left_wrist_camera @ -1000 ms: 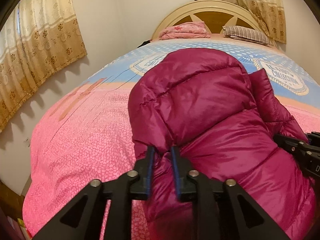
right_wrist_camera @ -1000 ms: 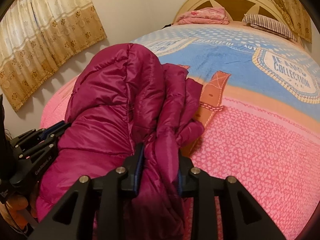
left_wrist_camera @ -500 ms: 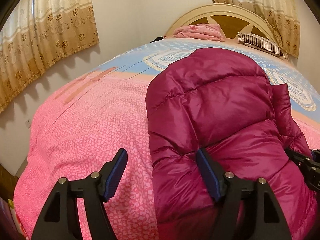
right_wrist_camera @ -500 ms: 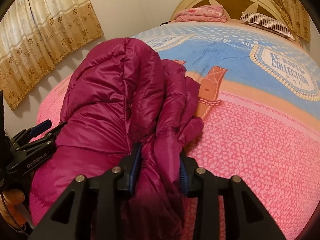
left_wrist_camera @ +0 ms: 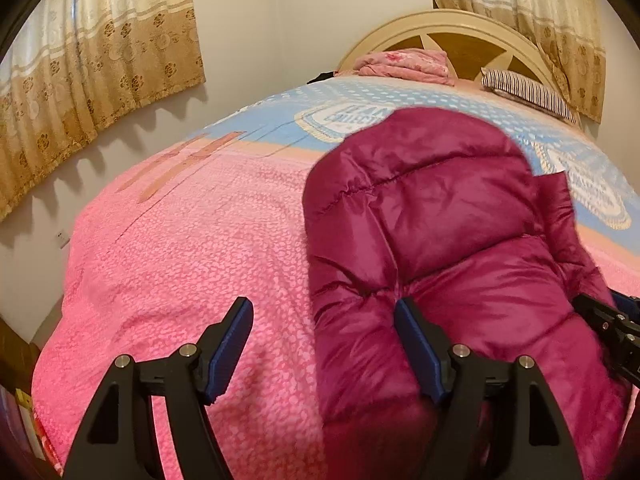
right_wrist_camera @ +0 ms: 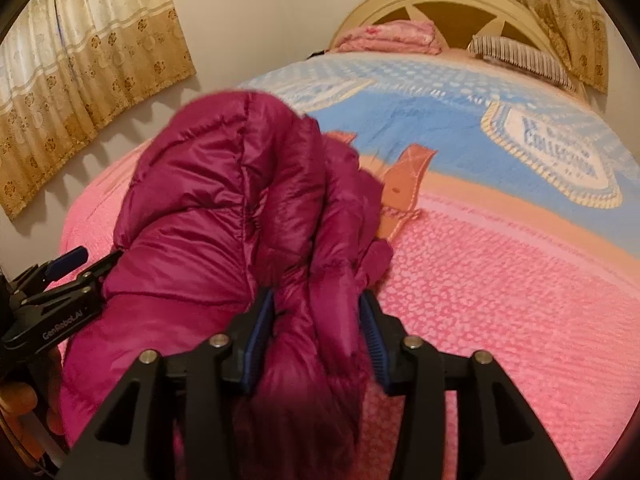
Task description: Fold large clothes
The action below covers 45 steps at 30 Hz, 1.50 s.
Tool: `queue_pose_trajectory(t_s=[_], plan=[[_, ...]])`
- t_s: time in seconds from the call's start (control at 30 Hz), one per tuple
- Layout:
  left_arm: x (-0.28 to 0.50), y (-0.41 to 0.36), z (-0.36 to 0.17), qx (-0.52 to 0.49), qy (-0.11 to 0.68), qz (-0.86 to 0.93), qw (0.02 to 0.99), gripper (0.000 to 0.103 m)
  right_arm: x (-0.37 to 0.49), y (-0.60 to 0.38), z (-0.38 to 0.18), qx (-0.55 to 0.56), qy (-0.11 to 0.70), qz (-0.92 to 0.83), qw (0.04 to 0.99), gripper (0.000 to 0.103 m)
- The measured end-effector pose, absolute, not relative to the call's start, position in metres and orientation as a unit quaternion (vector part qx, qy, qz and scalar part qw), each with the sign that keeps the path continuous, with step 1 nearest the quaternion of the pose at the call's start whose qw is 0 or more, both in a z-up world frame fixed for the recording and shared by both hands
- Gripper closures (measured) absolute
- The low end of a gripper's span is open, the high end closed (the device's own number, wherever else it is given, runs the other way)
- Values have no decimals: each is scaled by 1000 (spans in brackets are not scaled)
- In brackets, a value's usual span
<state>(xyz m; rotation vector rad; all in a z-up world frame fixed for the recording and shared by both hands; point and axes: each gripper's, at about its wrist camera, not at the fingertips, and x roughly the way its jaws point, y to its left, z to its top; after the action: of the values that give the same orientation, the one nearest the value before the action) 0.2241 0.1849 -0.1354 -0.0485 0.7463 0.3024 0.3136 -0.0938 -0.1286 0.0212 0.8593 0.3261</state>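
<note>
Left wrist view: pink-and-blue bedspread (left_wrist_camera: 168,264) bears the folded, puffy magenta quilted jacket (left_wrist_camera: 440,248). Release step, apparently. Left gripper (left_wrist_camera: 324,340) gapes wide, holding nothing; right gripper (right_wrist_camera: 318,328) is opening, fabric between its pads. Next: withdraw clear, without dragging folds.

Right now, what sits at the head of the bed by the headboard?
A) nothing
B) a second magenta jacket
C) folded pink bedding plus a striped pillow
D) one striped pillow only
C: in the left wrist view the folded pink bedding lies against the headboard, with the striped pillow to its right.
</note>
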Motion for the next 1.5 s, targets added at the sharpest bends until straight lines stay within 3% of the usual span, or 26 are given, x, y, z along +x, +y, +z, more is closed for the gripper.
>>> queue_pose_trajectory(t_s=[0.07,0.33,0.87,1.5], plan=[[213,187,-125,-23,358,151,921,29,304,-96,-116,8,397,156,904,33],[145,186,-71,-15,299,156,941,29,259,-99,-71,9,346,157,925,26],[108,170,-15,-18,243,126,962,28,218,-86,-32,-2,288,170,942,21],[109,177,-17,-20,247,132,960,28,211,-87,-34,3,289,177,941,21]])
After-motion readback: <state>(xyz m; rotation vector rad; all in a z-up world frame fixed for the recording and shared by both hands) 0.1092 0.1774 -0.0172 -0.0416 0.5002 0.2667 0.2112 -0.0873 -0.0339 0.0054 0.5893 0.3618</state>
